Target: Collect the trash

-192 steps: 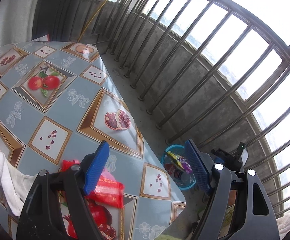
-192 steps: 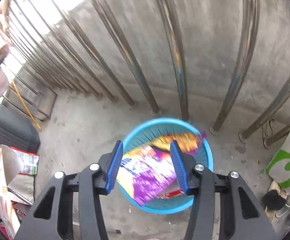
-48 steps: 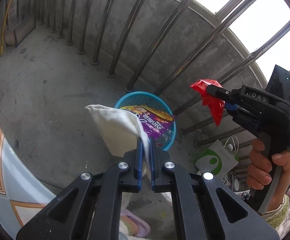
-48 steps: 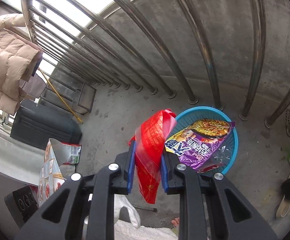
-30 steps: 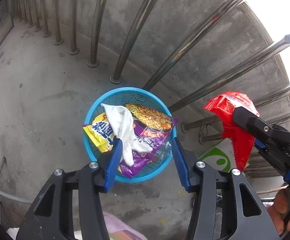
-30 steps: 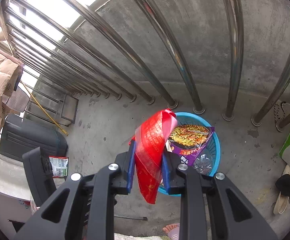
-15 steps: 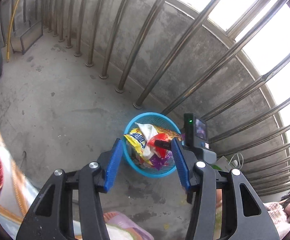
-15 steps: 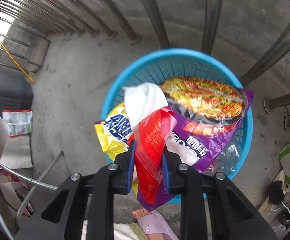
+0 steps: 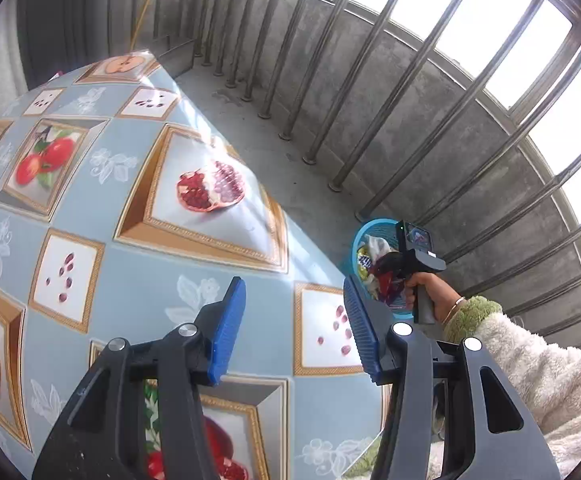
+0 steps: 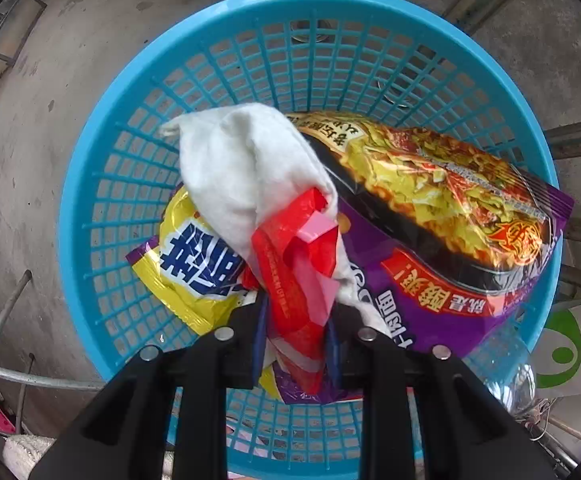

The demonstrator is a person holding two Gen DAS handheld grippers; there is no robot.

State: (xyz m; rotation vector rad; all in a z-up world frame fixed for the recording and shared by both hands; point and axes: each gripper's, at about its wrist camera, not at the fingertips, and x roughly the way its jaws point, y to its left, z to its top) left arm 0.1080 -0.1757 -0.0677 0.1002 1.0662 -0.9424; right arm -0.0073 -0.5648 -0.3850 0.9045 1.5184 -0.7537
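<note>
While the right gripper is now low inside the blue basket, its fingers are closed narrowly on the red wrapper, which is not released yet. One second ago this wrapper hung high above the basket; now its lower part lies against the white cloth and the purple noodle packet, with the yellow packet just beside. From this I judge that the drop is almost ready: the fingers only need to open and the wrapper will stay with the other trash, because the basket wall stands all around it.

The left gripper has changed more. A second ago it looked down on the basket, just after it let the white cloth fall there; now it has swung back over the desk, near the desk's right edge. Its fingers stand about half open and there is nothing between them. In the left wrist view the basket is on the concrete floor past that right edge, close to the railing, and the person's hand holds the right gripper's handle over it.

The part of the desk that is visible shows only the fruit-pattern cloth; I see no trash on it, but the near left corner is hidden behind the gripper, so I cannot tell if something remains
</note>
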